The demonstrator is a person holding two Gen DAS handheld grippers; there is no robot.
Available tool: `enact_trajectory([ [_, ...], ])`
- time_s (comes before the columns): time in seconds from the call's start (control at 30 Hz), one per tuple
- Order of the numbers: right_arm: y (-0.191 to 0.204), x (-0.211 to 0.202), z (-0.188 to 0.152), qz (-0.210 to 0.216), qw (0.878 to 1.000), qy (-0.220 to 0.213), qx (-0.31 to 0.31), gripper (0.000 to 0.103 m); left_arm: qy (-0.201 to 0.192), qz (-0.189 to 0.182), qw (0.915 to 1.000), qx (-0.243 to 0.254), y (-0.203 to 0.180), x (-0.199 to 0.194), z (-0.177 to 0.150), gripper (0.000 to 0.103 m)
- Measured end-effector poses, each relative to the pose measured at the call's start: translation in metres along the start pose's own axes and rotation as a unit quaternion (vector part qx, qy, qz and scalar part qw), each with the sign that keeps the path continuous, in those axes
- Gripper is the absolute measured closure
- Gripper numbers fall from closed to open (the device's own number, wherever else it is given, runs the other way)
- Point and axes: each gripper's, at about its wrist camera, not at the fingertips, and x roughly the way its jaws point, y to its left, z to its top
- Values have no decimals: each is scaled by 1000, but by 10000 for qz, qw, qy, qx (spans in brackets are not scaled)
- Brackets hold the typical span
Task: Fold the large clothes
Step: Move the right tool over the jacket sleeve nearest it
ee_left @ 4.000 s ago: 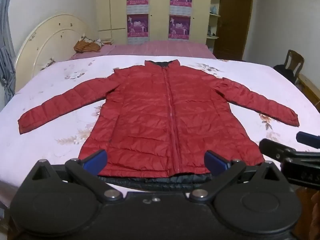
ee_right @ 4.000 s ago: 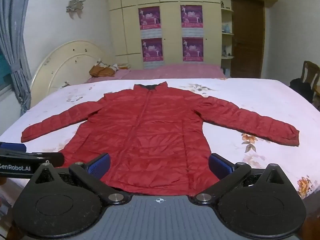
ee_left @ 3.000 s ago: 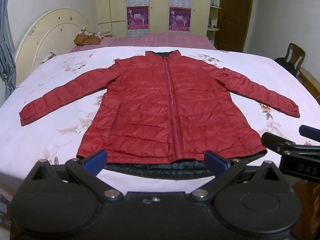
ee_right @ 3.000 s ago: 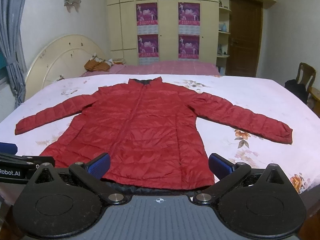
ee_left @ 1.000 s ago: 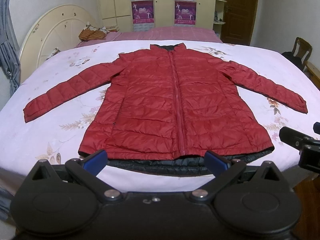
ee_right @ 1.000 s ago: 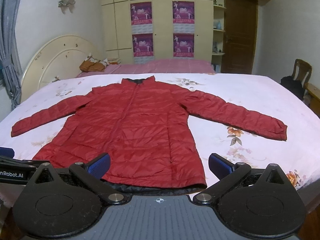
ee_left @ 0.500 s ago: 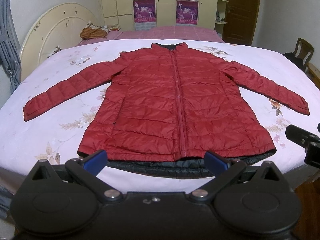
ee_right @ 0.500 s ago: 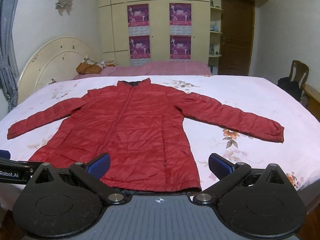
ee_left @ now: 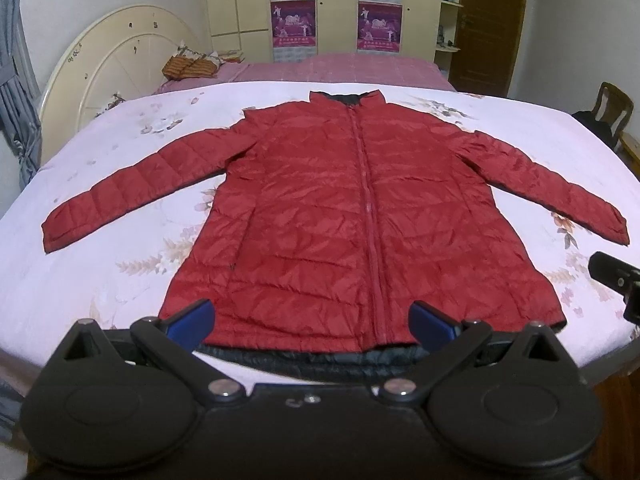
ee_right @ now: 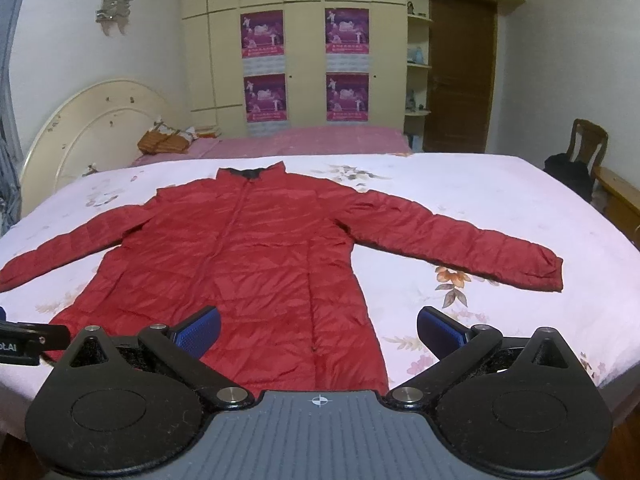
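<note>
Red jacket (ee_left: 360,216) spread flat on bed (ee_left: 120,280), sleeves out. Left claw (ee_left: 312,322) and right claw (ee_right: 319,330) both spread, empty, near hem.

Floral white bed (ee_left: 120,292), red puffer jacket (ee_left: 340,216) spread flat on it, sleeves out.

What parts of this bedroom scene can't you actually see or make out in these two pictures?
- Red jacket: in the left wrist view the left gripper covers part of its hem.
- Left sleeve cuff: cut off by the frame edge in the right wrist view.
- Posters: print too small to read.
- Jacket's underside: hidden against the bed.
</note>
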Motion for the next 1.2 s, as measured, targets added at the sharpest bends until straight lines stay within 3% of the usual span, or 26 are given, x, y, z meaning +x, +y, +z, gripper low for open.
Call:
enact_trajectory([
  [0.77,-5,101,59,-1065,9924,-33,618,0,103,-308,9994,124,48,132,100,0],
  [1.0,-30,128,72,-1336,9886,48,691,0,129,-352,9992,-109,48,158,112,0],
  [1.2,-71,160,79,-1464,9863,126,744,0,152,-144,9995,-224,35,181,123,0],
])
